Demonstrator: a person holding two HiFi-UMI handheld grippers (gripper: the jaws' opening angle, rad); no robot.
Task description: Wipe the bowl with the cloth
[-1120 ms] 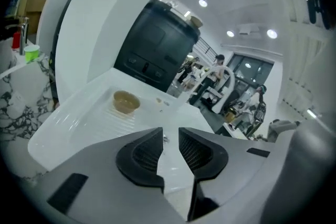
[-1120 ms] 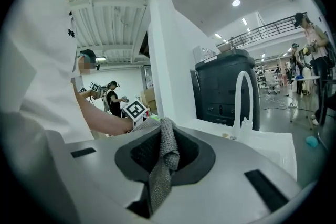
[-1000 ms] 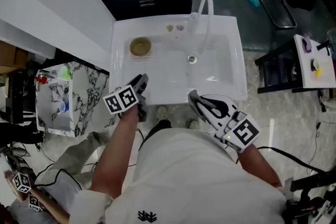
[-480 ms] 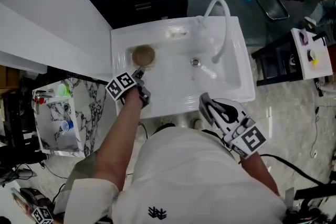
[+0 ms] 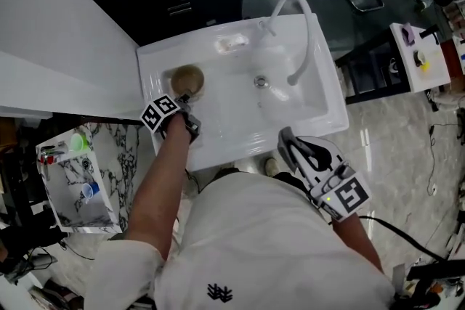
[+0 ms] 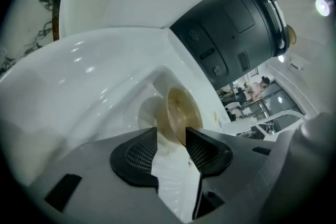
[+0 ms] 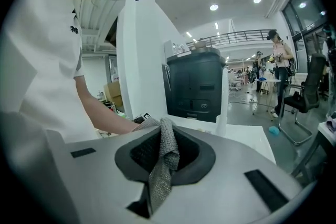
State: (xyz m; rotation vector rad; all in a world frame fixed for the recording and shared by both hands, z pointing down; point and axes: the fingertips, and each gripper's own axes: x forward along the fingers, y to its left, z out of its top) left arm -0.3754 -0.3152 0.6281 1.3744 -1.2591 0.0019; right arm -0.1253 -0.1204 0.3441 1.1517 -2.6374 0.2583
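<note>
A brown bowl (image 5: pixel 186 78) is shown at the left end of a white sink (image 5: pixel 240 147), just ahead of the left gripper (image 6: pixel 172 144), whose jaws have just been opening wide, with nothing pinched between them. A grey cloth (image 7: pixel 163 165) is clamped in the right gripper (image 7: pixel 165 157), outside the sink's near rim.

Left gripper (image 6: pixel 172 138) just opening, unladen; right gripper (image 7: pixel 164 134) clamped.
</note>
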